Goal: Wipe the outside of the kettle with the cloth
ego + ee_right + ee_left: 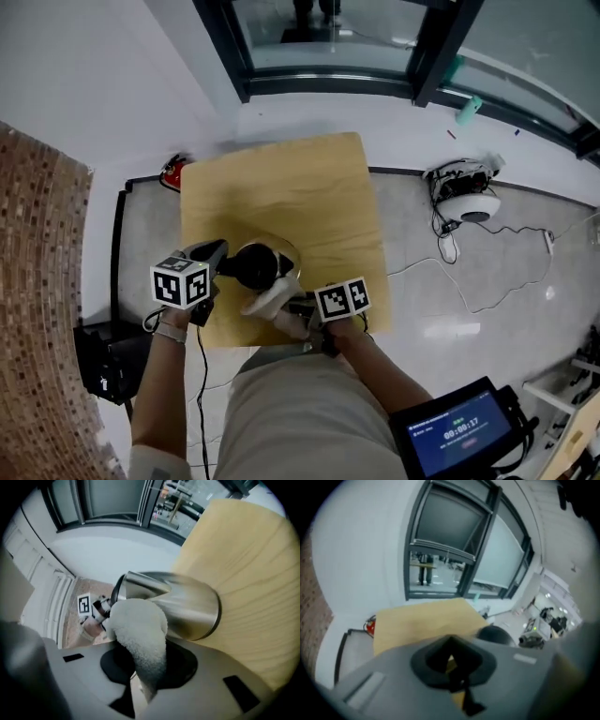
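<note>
Pale wooden surface carries the kettle near its 6 o'clock edge. The right claw pinches the white cloth, which touches the steel wall. The left claw, pressed together and seemingly empty, sits at the kettle's 9 o'clock. Best keep the cloth flat and sweep round the body while bracing it.

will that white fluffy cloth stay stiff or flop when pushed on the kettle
Likely floppy: the white fluffy cloth bends over as it leaves the right hand-held gripper. Probably light, and its fuzzy pile should drag rather than slip on the shiny steel kettle.
</note>
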Available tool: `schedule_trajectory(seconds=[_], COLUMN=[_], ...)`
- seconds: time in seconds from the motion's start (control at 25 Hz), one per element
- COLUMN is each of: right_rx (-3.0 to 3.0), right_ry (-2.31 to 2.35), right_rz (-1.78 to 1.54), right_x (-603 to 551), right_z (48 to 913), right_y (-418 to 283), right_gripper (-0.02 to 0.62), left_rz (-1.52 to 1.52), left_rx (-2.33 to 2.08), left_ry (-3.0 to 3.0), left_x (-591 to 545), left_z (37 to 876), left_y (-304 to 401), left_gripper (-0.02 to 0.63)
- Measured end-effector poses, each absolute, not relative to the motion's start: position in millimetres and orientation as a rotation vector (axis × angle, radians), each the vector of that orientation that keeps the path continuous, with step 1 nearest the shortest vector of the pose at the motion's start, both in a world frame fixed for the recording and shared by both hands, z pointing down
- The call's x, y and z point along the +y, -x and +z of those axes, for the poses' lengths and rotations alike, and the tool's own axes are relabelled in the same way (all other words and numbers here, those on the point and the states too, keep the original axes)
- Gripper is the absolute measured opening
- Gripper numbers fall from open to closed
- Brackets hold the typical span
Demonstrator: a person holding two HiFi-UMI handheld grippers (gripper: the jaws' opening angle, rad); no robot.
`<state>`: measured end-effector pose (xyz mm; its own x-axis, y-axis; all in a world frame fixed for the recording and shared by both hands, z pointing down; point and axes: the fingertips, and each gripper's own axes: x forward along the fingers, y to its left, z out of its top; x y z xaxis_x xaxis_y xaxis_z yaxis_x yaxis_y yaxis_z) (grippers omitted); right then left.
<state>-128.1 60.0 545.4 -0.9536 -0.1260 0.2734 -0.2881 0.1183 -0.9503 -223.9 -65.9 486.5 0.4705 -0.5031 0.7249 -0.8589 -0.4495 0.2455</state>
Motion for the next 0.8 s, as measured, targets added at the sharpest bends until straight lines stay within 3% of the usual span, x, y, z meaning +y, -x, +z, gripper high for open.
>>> schedule_trajectory(seconds=[0.16, 0.24, 0.36, 0.44, 0.56, 0.72, 0.8], right_rx=[-2.307, -2.461, -2.771, -2.666, -2.248, -2.743, -2.672], right_ry=[-0.698, -0.785, -0.845, -0.97, -1.046, -0.973, -1.091], right_rz=[2.156, 2.137, 1.864, 1.764, 1.869, 1.368, 1.401], right_x=[19.2, 0.8, -31.0, -49.2, -52.0, -46.4, -54.6], right_z=[542.7, 511.9, 467.7, 508.4, 597.7, 487.3, 513.4], right_y=[87.4, 76.9, 82.0, 86.3, 86.0, 112.1, 110.7], right_gripper=[0.083, 0.081, 0.081, 0.083, 0.081, 0.081, 0.081], left_rz=[0.505, 0.514, 0.675, 0.701, 0.605, 0.582, 0.591], left_rx=[-1.185, -1.156, -1.204, -1.26, -1.347, -1.395, -1.393], left_ry=[-1.927, -1.967, -2.241, -2.336, -2.323, -2.307, -2.304], left_x=[-25.8, -8.7, -22.4, -36.8, -45.7, -43.2, -42.3], left_z=[477.0, 468.7, 453.4, 447.9, 446.3, 444.4, 445.2], left_y=[226.5, 215.5, 194.2, 185.2, 182.6, 181.6, 183.7], left_gripper=[-0.005, -0.005, -0.003, -0.005, -0.008, -0.009, -0.009])
